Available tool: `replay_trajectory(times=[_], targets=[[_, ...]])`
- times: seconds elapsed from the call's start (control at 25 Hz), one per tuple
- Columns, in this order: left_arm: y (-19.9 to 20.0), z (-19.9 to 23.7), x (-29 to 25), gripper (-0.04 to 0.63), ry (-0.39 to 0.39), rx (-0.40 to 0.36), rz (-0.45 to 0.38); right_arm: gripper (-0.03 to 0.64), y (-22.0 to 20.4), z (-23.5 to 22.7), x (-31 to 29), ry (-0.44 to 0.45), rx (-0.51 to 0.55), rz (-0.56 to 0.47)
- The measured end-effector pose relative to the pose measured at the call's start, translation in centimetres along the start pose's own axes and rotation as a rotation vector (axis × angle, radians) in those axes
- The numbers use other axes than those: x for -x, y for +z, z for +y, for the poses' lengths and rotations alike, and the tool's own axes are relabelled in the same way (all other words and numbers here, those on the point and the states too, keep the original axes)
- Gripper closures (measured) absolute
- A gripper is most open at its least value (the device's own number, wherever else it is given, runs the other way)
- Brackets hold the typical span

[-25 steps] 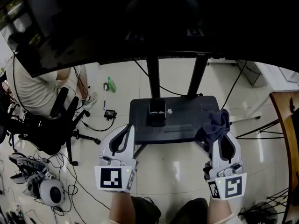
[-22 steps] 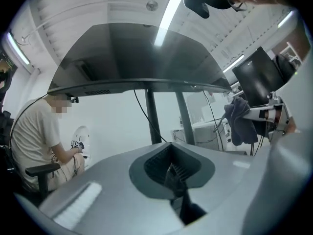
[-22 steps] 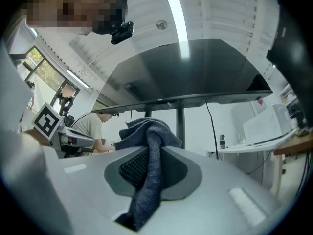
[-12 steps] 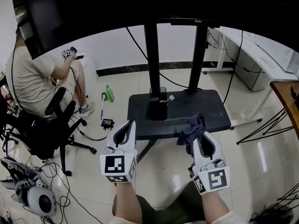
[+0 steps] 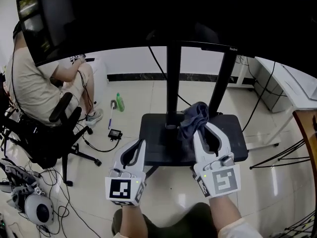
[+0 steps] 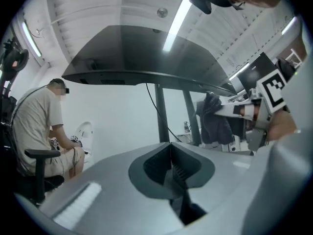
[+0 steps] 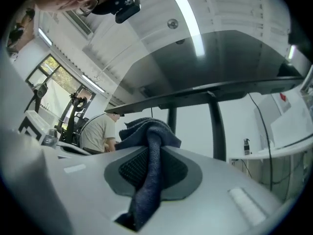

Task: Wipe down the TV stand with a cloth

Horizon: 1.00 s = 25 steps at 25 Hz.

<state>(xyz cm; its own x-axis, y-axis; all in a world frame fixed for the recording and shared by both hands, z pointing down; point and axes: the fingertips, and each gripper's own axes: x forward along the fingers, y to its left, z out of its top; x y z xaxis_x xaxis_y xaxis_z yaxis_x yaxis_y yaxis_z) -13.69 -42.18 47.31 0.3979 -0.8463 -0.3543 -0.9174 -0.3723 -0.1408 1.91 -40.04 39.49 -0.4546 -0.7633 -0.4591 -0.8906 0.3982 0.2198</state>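
The black TV stand base (image 5: 148, 128) sits on the pale floor below the screen, with two black posts (image 5: 173, 83) rising from it. My right gripper (image 5: 198, 129) is shut on a dark blue cloth (image 5: 193, 117), held above the middle of the base near the posts. In the right gripper view the cloth (image 7: 149, 160) is pinched between the jaws and bunches over their tips. My left gripper (image 5: 137, 144) is shut with nothing in it, hovering at the base's front left edge. The left gripper view shows its closed jaws (image 6: 172, 173) and the cloth (image 6: 215, 124) at right.
A person (image 5: 34, 88) sits on a black office chair (image 5: 49, 138) at the left. A green bottle (image 5: 119, 102), a small black device (image 5: 115, 133) and cables lie on the floor. A headset (image 5: 34, 209) lies at lower left. A white desk (image 5: 297, 88) stands at right.
My right gripper has carried the cloth up and to the left, from the base's right front toward the posts. The head view has shifted; the left gripper stays near the front edge.
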Motion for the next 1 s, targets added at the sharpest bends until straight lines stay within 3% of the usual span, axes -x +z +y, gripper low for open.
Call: replay_trajectory(times=[0.2, 0.32, 0.4, 0.56, 0.72, 0.84, 1.0], targets=[[0.0, -0.4, -0.9, 0.437, 0.001, -0.009, -0.003, 0.558, 4.2, -5.8, -11.8, 0.04, -0.009, -0.008], [-0.8, -0.8, -1.5, 0.436, 0.005, -0.014, 0.013, 0.558, 5.5, -7.6, -15.8, 0.045, 0.001, 0.022], [-0.7, -0.7, -1.5, 0.436, 0.006, -0.016, 0.004, 0.558, 2.3, -7.5, -16.5, 0.063, 0.011, 0.109], [-0.8, -0.5, -0.8, 0.436, -0.004, -0.004, 0.002, 0.558, -8.7, -4.9, -14.3, 0.152, 0.029, 0.368], [-0.6, -1.1, -0.4, 0.436, -0.028, 0.0, 0.003, 0.558, -15.6, -3.5, -13.0, 0.197, -0.068, 0.547], [0.0, -1.2, 0.3, 0.436, -0.033, 0.007, -0.008, 0.558, -12.3, -4.5, -12.5, 0.154, -0.078, 0.465], [0.9, -0.8, 1.5, 0.436, -0.019, 0.019, -0.032, 0.558, -1.3, -5.0, -5.5, 0.05, -0.047, 0.162]])
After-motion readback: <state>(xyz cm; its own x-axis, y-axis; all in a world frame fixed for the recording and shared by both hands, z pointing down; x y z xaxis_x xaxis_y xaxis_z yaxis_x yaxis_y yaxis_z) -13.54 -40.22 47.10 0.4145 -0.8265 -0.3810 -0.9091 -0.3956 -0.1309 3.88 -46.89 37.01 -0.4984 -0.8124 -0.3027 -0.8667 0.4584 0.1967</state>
